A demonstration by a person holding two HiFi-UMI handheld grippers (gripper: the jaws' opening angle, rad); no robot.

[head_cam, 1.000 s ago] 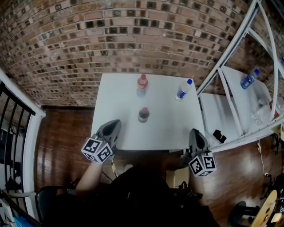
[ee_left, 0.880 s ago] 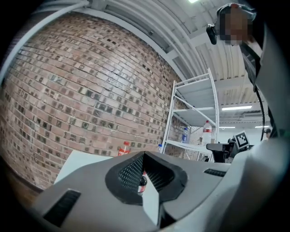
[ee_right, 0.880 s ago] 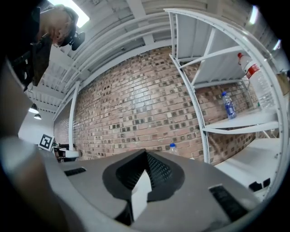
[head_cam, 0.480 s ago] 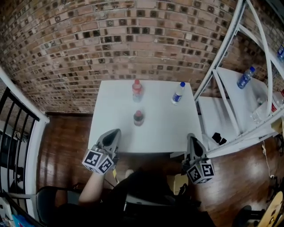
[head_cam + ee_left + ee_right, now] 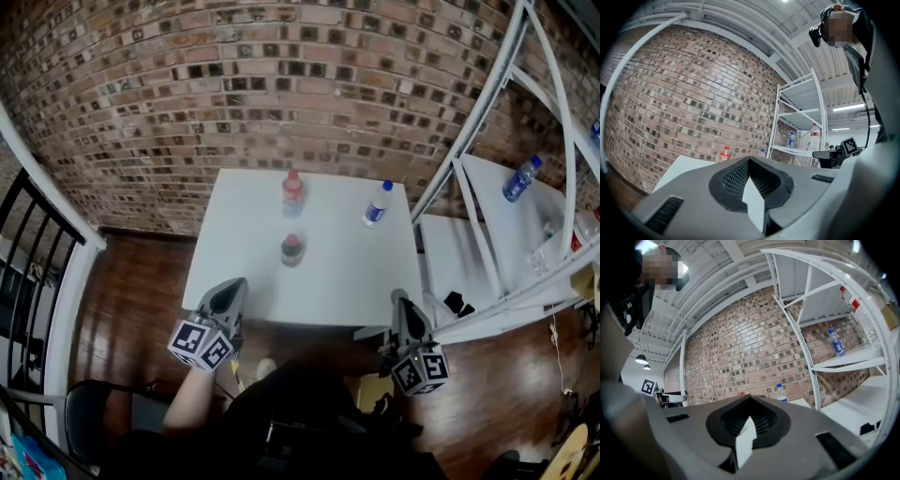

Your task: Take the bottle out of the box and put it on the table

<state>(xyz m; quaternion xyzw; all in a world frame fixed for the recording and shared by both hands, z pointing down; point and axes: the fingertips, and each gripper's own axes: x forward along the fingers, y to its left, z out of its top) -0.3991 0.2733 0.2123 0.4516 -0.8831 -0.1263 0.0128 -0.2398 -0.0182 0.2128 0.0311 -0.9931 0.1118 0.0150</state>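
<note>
Three bottles stand on the white table [image 5: 239, 246]: a red-labelled one [image 5: 292, 192] at the back, a clear blue-capped one [image 5: 377, 203] at the back right, and a dark red-capped one [image 5: 292, 249] in the middle. No box shows in any view. My left gripper [image 5: 231, 286] is shut and empty at the table's near left edge. My right gripper [image 5: 398, 300] is shut and empty just off the near right corner. The left gripper view shows the red-labelled bottle [image 5: 724, 153] over the shut jaws. The right gripper view shows the blue-capped bottle [image 5: 780, 392].
A brick wall [image 5: 281, 84] runs behind the table. A white metal shelf rack [image 5: 506, 216] stands to the right with a blue-capped bottle [image 5: 520, 178] on it. A black railing [image 5: 37, 253] is at the left. The floor is dark wood.
Both grippers have drawn back a little from the table toward the person. They stay shut and empty. The bottles have not moved.
</note>
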